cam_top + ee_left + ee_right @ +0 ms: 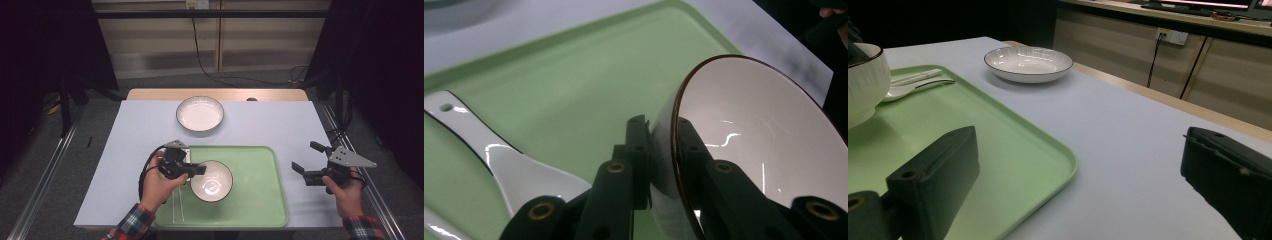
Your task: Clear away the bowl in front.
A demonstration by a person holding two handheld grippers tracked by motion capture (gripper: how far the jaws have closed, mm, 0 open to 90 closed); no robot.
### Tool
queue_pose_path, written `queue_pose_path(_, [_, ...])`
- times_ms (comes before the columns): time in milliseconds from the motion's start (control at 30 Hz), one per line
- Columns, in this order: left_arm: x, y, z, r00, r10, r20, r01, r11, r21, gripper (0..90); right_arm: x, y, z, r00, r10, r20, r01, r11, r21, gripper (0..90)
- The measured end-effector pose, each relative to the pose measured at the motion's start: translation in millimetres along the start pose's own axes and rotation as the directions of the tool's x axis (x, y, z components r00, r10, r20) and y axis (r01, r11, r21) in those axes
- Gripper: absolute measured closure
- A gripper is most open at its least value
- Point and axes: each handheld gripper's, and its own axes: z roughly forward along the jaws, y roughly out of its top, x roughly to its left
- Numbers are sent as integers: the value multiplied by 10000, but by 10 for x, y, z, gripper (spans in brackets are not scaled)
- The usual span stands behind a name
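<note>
We find the left gripper [197,170] clamped on the rim of a bowl [211,181], one jaw against the outer wall and the other inside the rim, as the left gripper view shows close up. The bowl [764,135] sits on the green tray [255,200], toward the tray's left half, near the person's side of the table [280,125].

From the high view the bowl stands mouth-up and looks level; being round, it has no long axis that we can name. The gripper meets it at its left edge and reaches in roughly level from the left.

We note the bowl's appearance: white glazed inside, a thin dark line around the rim, faint ribbing on the outer wall in the right gripper view [863,85], and a small mark at the bottom of the inside in the high view. Highlights show on the glaze.

A white spoon [499,160] with a dark edge line lies on the tray just beside the bowl, on its left. Pale chopsticks [177,209] lie near it, running toward the person.

A second dish, a white plate [200,113], rests on the table beyond the tray, well apart from the bowl.

The right gripper [306,162] is held over the table to the right of the tray, its jaws standing wide apart with nothing between them.
</note>
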Motion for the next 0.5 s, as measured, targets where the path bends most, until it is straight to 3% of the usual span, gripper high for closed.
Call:
queue_pose_path(200, [-20,-41,53,9997,182,180,-187,9994,280,801,1,1,3,10000,-9,-20,9,10000,-6,16])
queue_pose_path(500, [-29,-99,62,9995,121,276,-131,9991,395,800,2,0,11,10000,-25,-75,25,10000,46,16])
